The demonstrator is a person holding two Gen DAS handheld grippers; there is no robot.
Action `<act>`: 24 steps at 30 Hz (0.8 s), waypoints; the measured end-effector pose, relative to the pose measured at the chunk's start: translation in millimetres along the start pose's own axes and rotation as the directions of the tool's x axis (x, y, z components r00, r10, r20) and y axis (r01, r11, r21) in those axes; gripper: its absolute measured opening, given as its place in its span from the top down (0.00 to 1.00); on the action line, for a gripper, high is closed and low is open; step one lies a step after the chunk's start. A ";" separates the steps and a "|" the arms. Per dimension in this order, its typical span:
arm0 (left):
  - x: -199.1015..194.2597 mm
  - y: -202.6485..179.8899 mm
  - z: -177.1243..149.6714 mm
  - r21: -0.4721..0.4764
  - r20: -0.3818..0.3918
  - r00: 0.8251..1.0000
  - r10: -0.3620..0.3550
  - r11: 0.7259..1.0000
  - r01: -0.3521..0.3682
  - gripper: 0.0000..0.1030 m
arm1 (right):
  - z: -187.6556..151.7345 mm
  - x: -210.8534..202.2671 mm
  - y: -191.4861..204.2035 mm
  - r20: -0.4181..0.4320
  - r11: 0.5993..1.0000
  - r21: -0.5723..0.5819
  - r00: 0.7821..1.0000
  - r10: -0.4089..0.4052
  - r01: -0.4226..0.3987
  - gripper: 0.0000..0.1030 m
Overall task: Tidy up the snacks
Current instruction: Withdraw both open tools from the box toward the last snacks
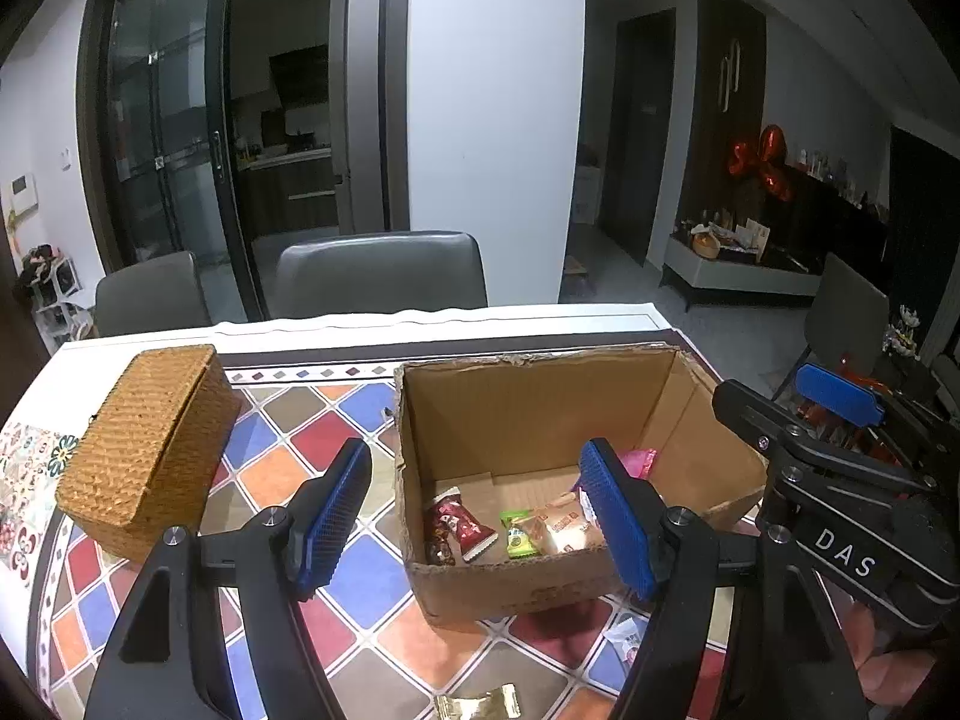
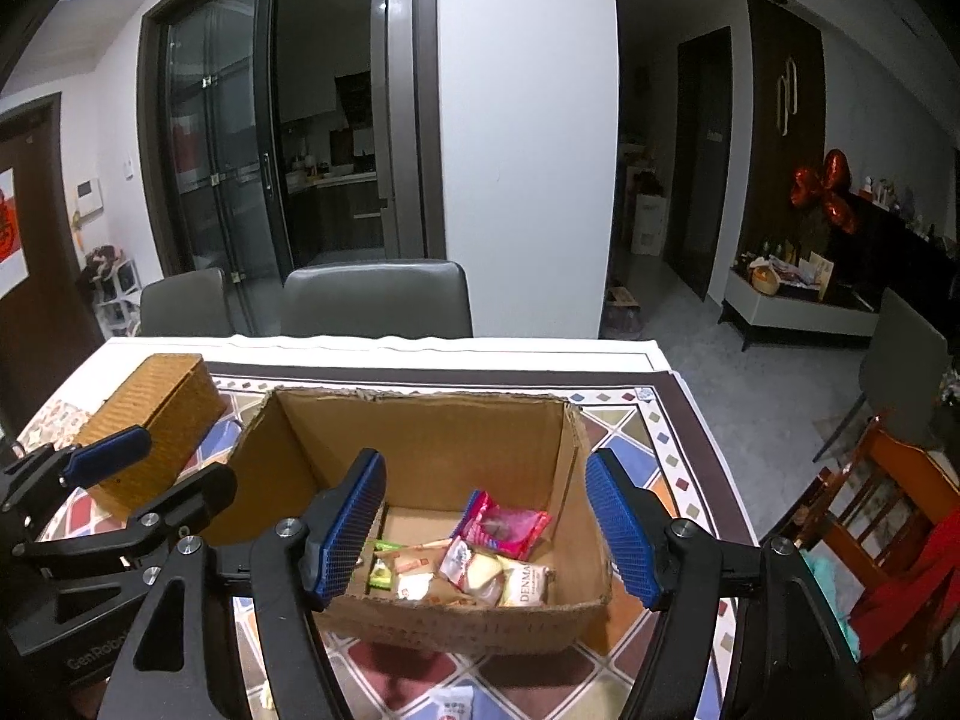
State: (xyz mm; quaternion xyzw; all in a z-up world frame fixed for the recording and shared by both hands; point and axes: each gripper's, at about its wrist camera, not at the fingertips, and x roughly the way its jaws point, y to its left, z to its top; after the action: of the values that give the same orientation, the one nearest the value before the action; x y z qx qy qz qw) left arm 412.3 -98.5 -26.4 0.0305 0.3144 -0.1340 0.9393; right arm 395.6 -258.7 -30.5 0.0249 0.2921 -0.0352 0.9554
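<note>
An open cardboard box [image 1: 528,408] stands on the patterned tablecloth and holds several snack packets: a dark red one [image 1: 459,525], a green one [image 1: 519,534], a beige one [image 1: 567,525] and a pink one [image 2: 501,525]. My left gripper [image 1: 477,519] hangs open above the box's near left wall, nothing between its blue pads. My right gripper [image 2: 486,534] is open too, over the near side of the box [image 2: 420,450] with nothing held. A gold packet [image 1: 480,705] and a white packet [image 1: 627,642] lie on the cloth in front of the box.
A woven basket with its lid shut [image 1: 150,450] sits left of the box. Two grey chairs [image 1: 381,273] stand at the table's far edge. The table ends just right of the box, with a wooden chair [image 2: 882,498] beyond. The two grippers hang close side by side.
</note>
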 end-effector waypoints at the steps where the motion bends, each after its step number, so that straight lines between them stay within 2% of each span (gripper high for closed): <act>1: -1.7 0.1 0.1 0.000 0.001 1.000 -0.001 1.000 0.001 0.30 | 0.0 -2.8 0.1 0.003 1.000 0.000 1.000 0.000 0.000 0.32; 24: -51.7 5.1 -16.8 -0.006 0.036 0.999 0.017 1.000 -0.017 0.29 | -14.7 -46.7 7.5 0.036 1.000 0.003 0.999 0.004 -0.004 0.32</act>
State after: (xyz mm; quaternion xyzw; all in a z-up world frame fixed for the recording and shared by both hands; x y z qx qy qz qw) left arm 364.3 -79.3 -9.0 0.0280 0.2975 -0.1255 0.9460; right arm 349.5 -247.7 -16.3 0.0266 0.2750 -0.0342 0.9605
